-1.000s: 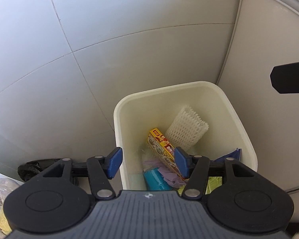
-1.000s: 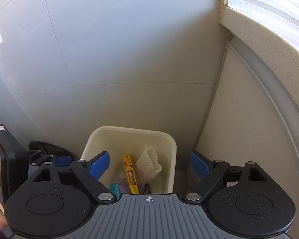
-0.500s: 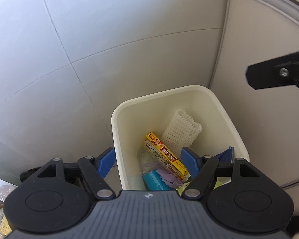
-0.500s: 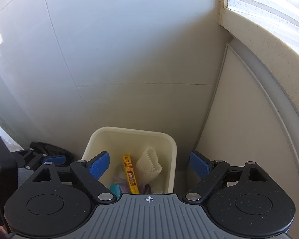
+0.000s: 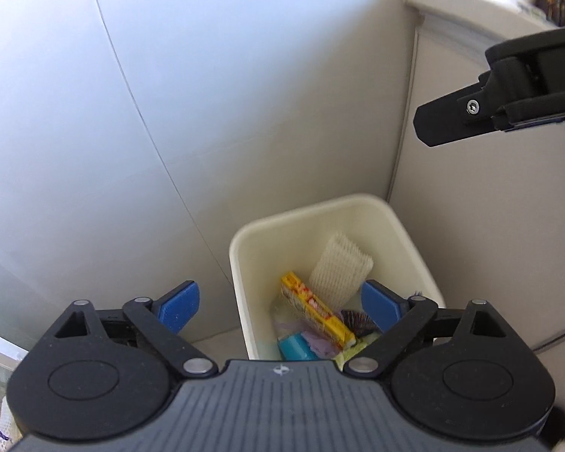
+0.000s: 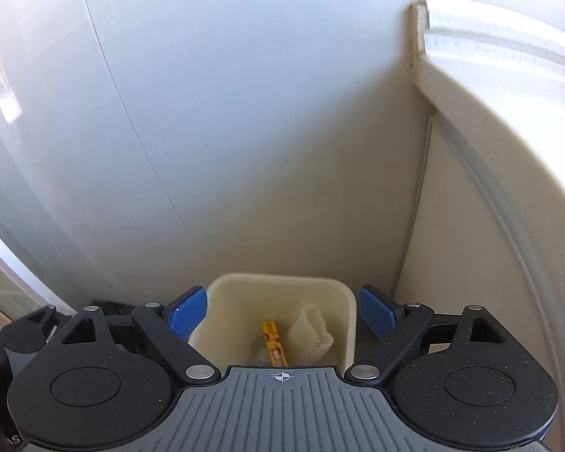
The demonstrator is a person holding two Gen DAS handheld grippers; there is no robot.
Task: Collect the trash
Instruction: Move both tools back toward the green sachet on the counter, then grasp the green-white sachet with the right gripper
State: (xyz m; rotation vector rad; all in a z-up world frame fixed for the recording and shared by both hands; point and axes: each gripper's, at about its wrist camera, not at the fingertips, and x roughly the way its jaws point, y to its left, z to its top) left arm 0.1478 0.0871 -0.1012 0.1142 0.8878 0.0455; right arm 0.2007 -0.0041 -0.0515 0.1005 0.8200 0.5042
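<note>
A cream trash bin (image 5: 241, 263) stands in the floor corner; it also shows in the right wrist view (image 6: 352, 309). Inside lie a yellow box (image 5: 316, 310), a white foam net (image 5: 339, 267), a blue item (image 5: 295, 348) and purple scraps. The yellow box (image 6: 274, 342) and foam net (image 6: 310, 333) show in the right wrist view too. My left gripper (image 5: 280, 307) is open and empty above the bin. My right gripper (image 6: 282, 312) is open and empty, higher above the bin. The right gripper's body (image 5: 508, 90) shows at the upper right of the left wrist view.
Grey wall panels (image 5: 169, 94) rise behind the bin, and a cream cabinet side (image 5: 471, 207) stands right of it. A white countertop edge (image 6: 489, 67) overhangs at the upper right. A black object (image 6: 109, 307) lies on the floor left of the bin.
Both grippers have risen away from the bin, which looks smaller now. My left gripper's jaws have opened wider. The right gripper's body has come further into the left wrist view.
</note>
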